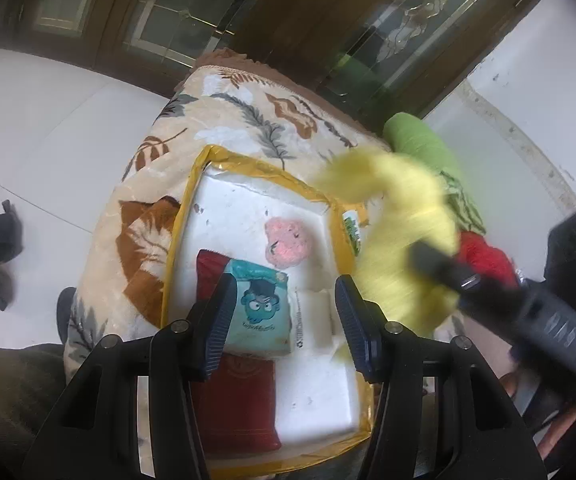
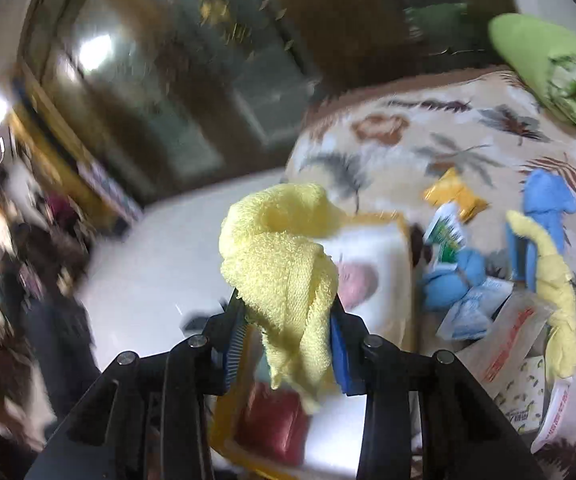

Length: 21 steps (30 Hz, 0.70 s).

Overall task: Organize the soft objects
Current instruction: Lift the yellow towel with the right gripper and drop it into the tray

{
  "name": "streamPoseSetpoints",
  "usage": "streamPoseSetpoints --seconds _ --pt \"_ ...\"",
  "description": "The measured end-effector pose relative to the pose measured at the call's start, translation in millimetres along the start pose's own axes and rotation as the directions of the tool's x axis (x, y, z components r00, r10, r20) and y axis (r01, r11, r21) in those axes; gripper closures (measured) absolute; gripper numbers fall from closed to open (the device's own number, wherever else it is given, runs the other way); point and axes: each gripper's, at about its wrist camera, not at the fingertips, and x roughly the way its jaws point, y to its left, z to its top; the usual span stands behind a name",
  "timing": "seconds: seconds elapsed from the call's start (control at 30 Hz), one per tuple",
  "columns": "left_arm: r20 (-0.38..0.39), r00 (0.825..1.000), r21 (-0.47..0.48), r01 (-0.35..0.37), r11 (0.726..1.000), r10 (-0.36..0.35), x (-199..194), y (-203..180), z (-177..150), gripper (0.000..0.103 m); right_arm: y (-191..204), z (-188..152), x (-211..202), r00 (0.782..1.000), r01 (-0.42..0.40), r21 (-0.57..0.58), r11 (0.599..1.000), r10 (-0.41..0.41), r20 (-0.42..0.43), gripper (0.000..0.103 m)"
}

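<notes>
Leaf-print blanket (image 1: 159,168) carries my white foam box (image 1: 247,208). My right gripper (image 2: 288,316) pinches a yellow towel (image 2: 283,264) above the box's right rim; my left gripper (image 1: 283,316) hovers open over it. Next, I judge: lower and release the towel beside the pink sponge (image 1: 288,242).

yellow towel (image 2: 283,264) | bunched, hanging | above white foam box (image 1: 247,208)
</notes>
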Motion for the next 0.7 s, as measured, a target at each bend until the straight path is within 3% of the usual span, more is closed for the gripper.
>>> streamPoseSetpoints --seconds 0.13,0.23,0.3,0.4,0.47,0.57,0.63,0.7 --pt "-0.042 0.998 -0.026 -0.046 0.999 0.045 9.6 8.9 -5.6 0.052 -7.6 -2.5 32.2 0.987 -0.013 0.030 0.999 0.018 -0.161 0.057" --pt "-0.068 0.996 -0.052 -0.059 0.997 0.056 15.0 15.7 -5.7 0.052 -25.9 -6.6 38.3 0.977 -0.028 0.107 0.994 0.050 -0.208 0.051" --pt "-0.052 0.997 -0.067 -0.063 0.996 0.060 12.2 18.1 -7.1 0.052 -31.8 -9.4 16.4 0.986 -0.093 0.172 0.981 0.115 -0.121 0.051" --pt "-0.060 0.996 -0.063 -0.070 0.996 0.066 13.5 14.3 -11.7 0.052 -52.9 -7.1 -21.2 0.982 -0.186 0.259 0.948 0.175 0.065 0.041" --pt "-0.057 0.995 -0.029 -0.086 0.996 0.084 13.8 5.0 -14.0 0.052 -64.0 -6.5 -43.1 0.976 -0.183 0.281 0.942 0.139 0.167 0.040" --pt "-0.010 0.995 0.039 -0.096 0.995 0.096 9.4 -17.3 -15.7 0.052 -78.2 -9.9 -80.0 0.939 -0.164 0.297 0.941 0.057 0.338 0.040" --pt "0.006 0.995 0.082 -0.102 0.991 0.101 8.5 -31.7 -17.3 0.052 -85.4 -8.4 -94.8 0.924 -0.133 0.302 0.944 0.008 0.381 0.037" --pt "0.025 0.994 0.127 -0.108 0.986 0.106 7.6 -49.0 -18.8 0.052 -103.0 -2.3 -92.3 0.942 -0.108 0.325 0.940 -0.007 0.335 0.033"
